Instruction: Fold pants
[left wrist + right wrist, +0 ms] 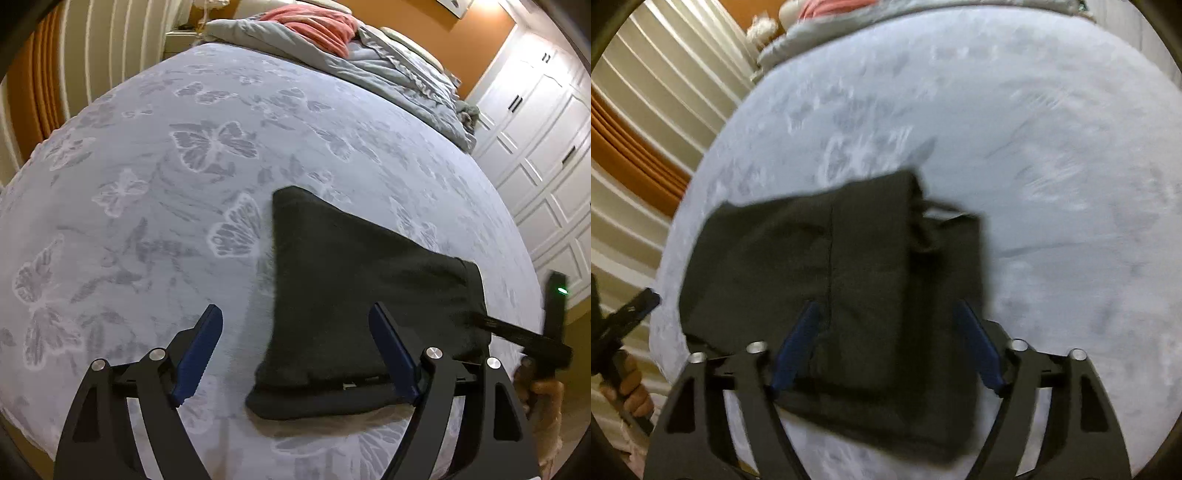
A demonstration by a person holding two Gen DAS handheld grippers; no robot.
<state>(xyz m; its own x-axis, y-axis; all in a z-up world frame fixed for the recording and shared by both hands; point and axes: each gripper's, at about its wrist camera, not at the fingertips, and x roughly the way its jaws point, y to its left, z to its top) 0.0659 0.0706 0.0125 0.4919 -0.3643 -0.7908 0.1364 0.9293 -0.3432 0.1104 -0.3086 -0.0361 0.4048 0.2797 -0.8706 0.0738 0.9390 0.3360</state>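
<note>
The black pants [354, 295] lie folded into a compact block on the pale butterfly-print bed cover [166, 166]. My left gripper [297, 314] is open and empty, hovering above the block's left near edge. In the right wrist view the pants [849, 280] lie folded under my right gripper [888, 314], which is open and empty above them. The right gripper [517, 332] shows at the right edge of the left wrist view. The left gripper [631, 310] shows at the left edge of the right wrist view.
A rumpled grey duvet [388, 62] with a coral blanket [317, 26] lies at the head of the bed. White wardrobe doors [535, 147] stand to the right. Striped curtains [646, 129] hang at the left. The bed's near edge is close below the pants.
</note>
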